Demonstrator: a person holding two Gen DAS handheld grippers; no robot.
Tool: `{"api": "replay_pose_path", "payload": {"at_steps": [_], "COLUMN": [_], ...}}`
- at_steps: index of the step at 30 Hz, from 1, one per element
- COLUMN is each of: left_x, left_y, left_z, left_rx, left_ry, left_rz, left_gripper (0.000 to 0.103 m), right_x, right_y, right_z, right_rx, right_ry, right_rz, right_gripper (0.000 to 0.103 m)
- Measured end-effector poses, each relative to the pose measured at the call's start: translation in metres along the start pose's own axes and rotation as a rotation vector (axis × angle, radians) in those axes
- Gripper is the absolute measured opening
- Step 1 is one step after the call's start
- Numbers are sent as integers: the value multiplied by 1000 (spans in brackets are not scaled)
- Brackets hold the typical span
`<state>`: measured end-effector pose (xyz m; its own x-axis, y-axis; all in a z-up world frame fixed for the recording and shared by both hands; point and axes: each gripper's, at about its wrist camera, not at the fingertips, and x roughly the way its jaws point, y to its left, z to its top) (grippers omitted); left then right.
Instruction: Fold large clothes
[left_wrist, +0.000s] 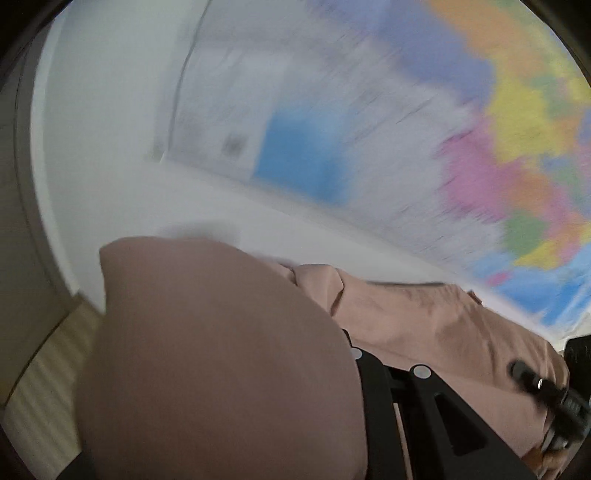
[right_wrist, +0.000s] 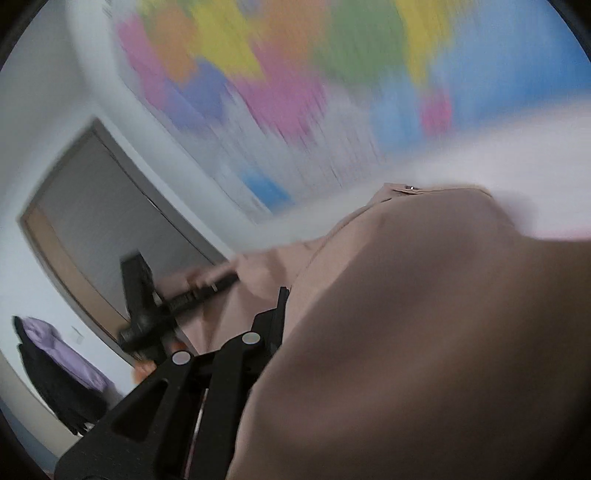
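While raised, both tongs gripping garment

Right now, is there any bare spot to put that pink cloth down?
No bare surface shows. Both views face the white wall and colourful map. The pinkish garment fills the foreground, held by the left gripper and right gripper.

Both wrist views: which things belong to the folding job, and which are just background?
Job:
- pinkish-tan garment
- left gripper, shut on it
- right gripper, shut on it

Background:
- coloured wall map
- grey framed board
- purple and black clothes
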<state>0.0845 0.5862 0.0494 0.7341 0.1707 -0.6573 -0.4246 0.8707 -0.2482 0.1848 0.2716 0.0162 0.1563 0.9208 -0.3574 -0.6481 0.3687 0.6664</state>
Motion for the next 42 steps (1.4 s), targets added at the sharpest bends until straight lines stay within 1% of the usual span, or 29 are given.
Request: {"api": "replay_pose_path", "payload": {"at_steps": [1, 3, 4, 5, 6, 7, 8, 9, 11, 12, 14, 15, 16, 17, 18, 19, 20, 21, 23, 24, 27, 28, 29, 30, 32, 34, 38, 40, 42], "left_x": [16, 52, 63, 67, 67, 66, 64, 60, 58, 56, 54, 53, 52, 51, 49, 47, 44, 42, 35, 31, 13, 5, -7, -15, -32, -37, -35, -31, -25], "left_y": [12, 32, 40, 46, 50, 53, 55, 57, 56, 55, 52, 51, 50, 50, 53, 53, 53, 53, 50, 49, 43, 42, 39, 37, 31, 19, -9, -20, -30], "left_z": [-9, -32, -43, -50, -53, -54, -54, -54, -54, -56, -58, -59, -60, -61, -60, -61, -62, -63, -66, -67, -72, -72, -72, -71, -71, -74, -93, -99, -105], "left_rx": [-20, -48, -63, -75, -92, -108, -111, -100, -75, -57, -20, -2, 14, 22, 20, 22, 28, 33, 55, 66, 96, 93, 91, 88, 78, 124, 215, 227, 232], "left_ry": [38, 136, 160, 157, 152, 149, 148, 148, 155, 166, 172, 178, 182, 192, 196, 203, 210, 212, 210, 209, 197, 186, 153, 129, 92, 72, 86, 106, 126], "left_rz": [20, 74, 102, 102, 92, 76, 63, 60, 75, 96, 115, 136, 147, 153, 154, 155, 160, 169, 191, 209, 235, 226, 210, 201, 160, 149, 114, 65, 36], "left_gripper": [14, 14, 15, 17, 22, 22, 22, 26, 32, 38, 46, 55, 58, 63, 65, 68, 69, 69, 70, 70, 71, 72, 73, 77, 80, 81, 83, 83, 83], "right_x": [15, 38, 42, 41, 37, 30, 23, 13, -13, -21, -51, -58, -60, -62, -58, -51, -45, -38, -30, -30, -30, -30, -27, -28, -28, -27, -22, -23, -24], "right_y": [-11, -30, -35, -38, -38, -38, -38, -39, -44, -47, -60, -66, -70, -75, -78, -81, -82, -79, -73, -72, -67, -67, -66, -63, -56, -49, -46, -49, -48], "right_z": [-12, -37, -46, -51, -55, -56, -57, -55, -53, -54, -53, -49, -45, -43, -40, -39, -40, -43, -48, -51, -60, -60, -58, -58, -57, -55, -54, -56, -56], "right_rx": [26, 61, 71, 70, 61, 48, 40, 30, 35, 40, 84, 107, 123, 130, 129, 136, 143, 136, 108, 102, 104, 111, 116, 111, 80, 43, 24, 34, 33], "right_ry": [46, 139, 159, 170, 177, 184, 184, 182, 165, 150, 94, 79, 75, 80, 95, 124, 148, 165, 191, 197, 206, 215, 226, 231, 237, 243, 253, 261, 261], "right_rz": [-14, -67, -62, -60, -62, -62, -65, -86, -100, -108, -127, -126, -127, -142, -158, -148, -141, -143, -153, -166, -168, -167, -171, -179, -198, -238, -274, -277, -290], "right_gripper": [12, 20, 23, 26, 35, 40, 50, 57, 59, 62, 67, 67, 67, 60, 51, 44, 33, 25, 16, 14, 13, 13, 13, 13, 15, 17, 25, 26, 30]}}
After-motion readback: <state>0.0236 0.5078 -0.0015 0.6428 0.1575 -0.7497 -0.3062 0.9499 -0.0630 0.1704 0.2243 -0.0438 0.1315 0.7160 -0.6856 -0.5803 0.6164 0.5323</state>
